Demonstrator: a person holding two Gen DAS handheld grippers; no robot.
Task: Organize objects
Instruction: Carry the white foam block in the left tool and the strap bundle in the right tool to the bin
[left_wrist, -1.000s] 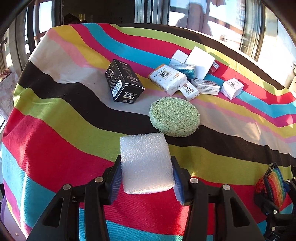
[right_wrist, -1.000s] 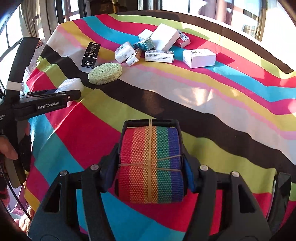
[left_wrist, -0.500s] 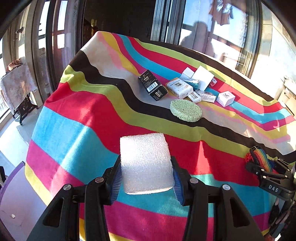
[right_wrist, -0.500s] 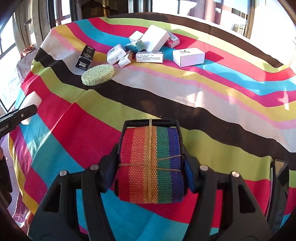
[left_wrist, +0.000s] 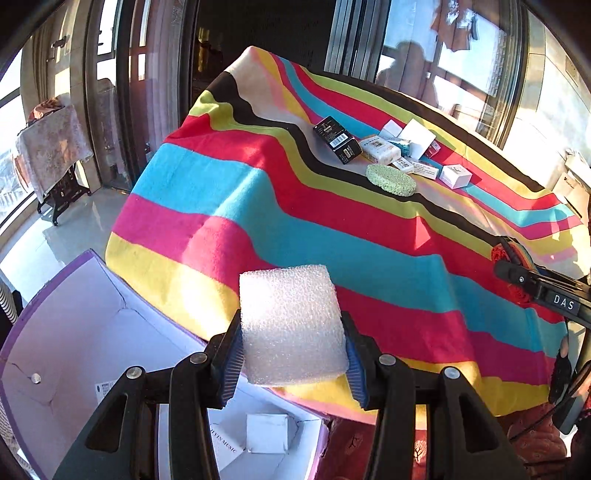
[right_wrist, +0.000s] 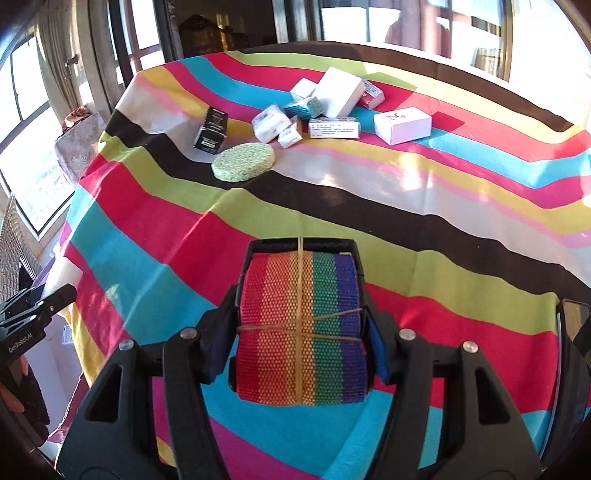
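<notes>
My left gripper (left_wrist: 293, 354) is shut on a white foam block (left_wrist: 291, 325), held past the near edge of the striped tablecloth (left_wrist: 295, 206) and over an open white box with purple edges (left_wrist: 85, 332). A small white box (left_wrist: 266, 432) lies inside that box. My right gripper (right_wrist: 301, 336) is shut on a rainbow webbing roll (right_wrist: 301, 328) tied with a rubber band, above the cloth's near part. A round green sponge (right_wrist: 243, 161), a black box (right_wrist: 211, 130) and several white boxes (right_wrist: 402, 124) lie at the far side of the table.
The left gripper's tip (right_wrist: 40, 306) shows at the left edge of the right wrist view, beyond the table's edge. The right gripper's arm (left_wrist: 543, 291) crosses the right side of the left wrist view. Windows and a small draped side table (left_wrist: 51, 147) stand behind.
My left gripper has pulled back from the green sponge, off the table's near-left edge, carrying the foam block over the purple-edged box. My right gripper backed off slightly with the roll.
</notes>
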